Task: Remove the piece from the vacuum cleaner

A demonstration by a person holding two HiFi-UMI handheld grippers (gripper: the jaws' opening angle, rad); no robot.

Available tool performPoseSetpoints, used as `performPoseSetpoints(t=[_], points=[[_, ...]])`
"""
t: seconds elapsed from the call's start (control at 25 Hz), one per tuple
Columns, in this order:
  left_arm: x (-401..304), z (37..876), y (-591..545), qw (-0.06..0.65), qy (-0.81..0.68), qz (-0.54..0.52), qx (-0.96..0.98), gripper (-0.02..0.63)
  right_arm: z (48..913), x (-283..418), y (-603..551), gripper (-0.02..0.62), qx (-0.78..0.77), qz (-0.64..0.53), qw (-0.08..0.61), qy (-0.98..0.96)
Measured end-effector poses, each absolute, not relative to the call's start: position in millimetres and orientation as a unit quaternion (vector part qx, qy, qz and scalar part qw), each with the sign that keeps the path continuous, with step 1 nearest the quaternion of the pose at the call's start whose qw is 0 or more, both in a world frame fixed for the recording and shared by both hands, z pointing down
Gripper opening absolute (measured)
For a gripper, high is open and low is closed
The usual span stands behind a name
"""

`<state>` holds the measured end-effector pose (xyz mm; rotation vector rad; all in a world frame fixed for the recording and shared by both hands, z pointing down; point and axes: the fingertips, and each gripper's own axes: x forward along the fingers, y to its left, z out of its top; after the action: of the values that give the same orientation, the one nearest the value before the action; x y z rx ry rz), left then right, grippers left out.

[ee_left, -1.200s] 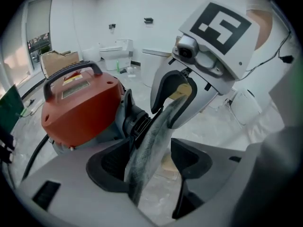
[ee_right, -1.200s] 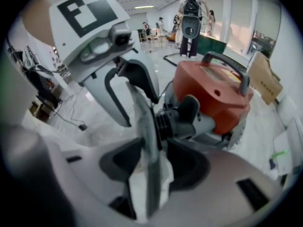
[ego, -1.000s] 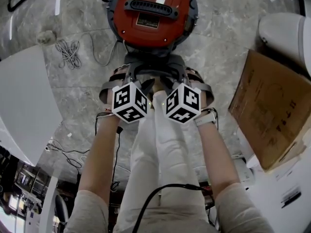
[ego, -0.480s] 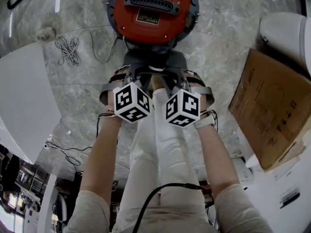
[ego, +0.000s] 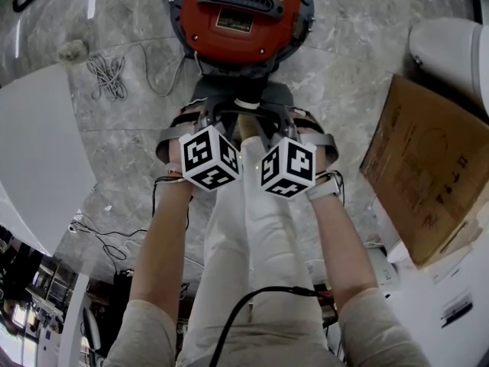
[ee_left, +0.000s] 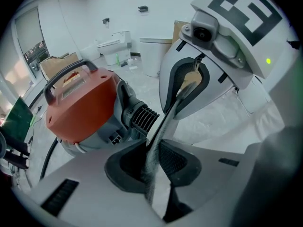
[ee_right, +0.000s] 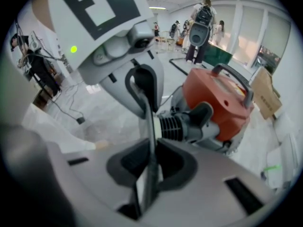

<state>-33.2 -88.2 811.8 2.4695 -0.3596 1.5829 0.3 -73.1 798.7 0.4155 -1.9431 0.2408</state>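
A red vacuum cleaner (ego: 237,21) stands on the marble floor ahead of me. Its black ribbed connector (ee_left: 143,118) points toward the grippers. A thin grey piece (ee_left: 163,126) runs from that connector between both pairs of jaws. My left gripper (ee_left: 152,148) and right gripper (ee_right: 152,162) face each other just in front of the vacuum. Both have just been closing with the grey piece (ee_right: 150,126) between the pads, and both are now shut on it. In the head view the marker cubes hide the jaws of the left gripper (ego: 225,125) and right gripper (ego: 267,125).
A flattened cardboard box (ego: 420,174) lies at the right, with a white fixture (ego: 451,48) beyond it. A white curved surface (ego: 38,159) fills the left. A coiled cable (ego: 107,79) lies left of the vacuum. People stand far off (ee_right: 203,18).
The vacuum sits slightly higher in the head view than before. Both marker cubes stay almost where they were, just below its front. The jaws themselves are hidden in the earlier frames.
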Motion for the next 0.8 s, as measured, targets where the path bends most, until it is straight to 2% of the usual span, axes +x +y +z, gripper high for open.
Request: performPoseSetpoints(t=[0.56,0.8], points=[[-35,825,-83,0.151,-0.121,0.529,0.826,0.089,809,0,-70,0.051,0.177,0.123,0.539,-0.814],[-35,819,-82,0.133,-0.131,0.520,0.834,0.082,804,0,-69,0.048,0.181,0.103,0.541,-0.815]])
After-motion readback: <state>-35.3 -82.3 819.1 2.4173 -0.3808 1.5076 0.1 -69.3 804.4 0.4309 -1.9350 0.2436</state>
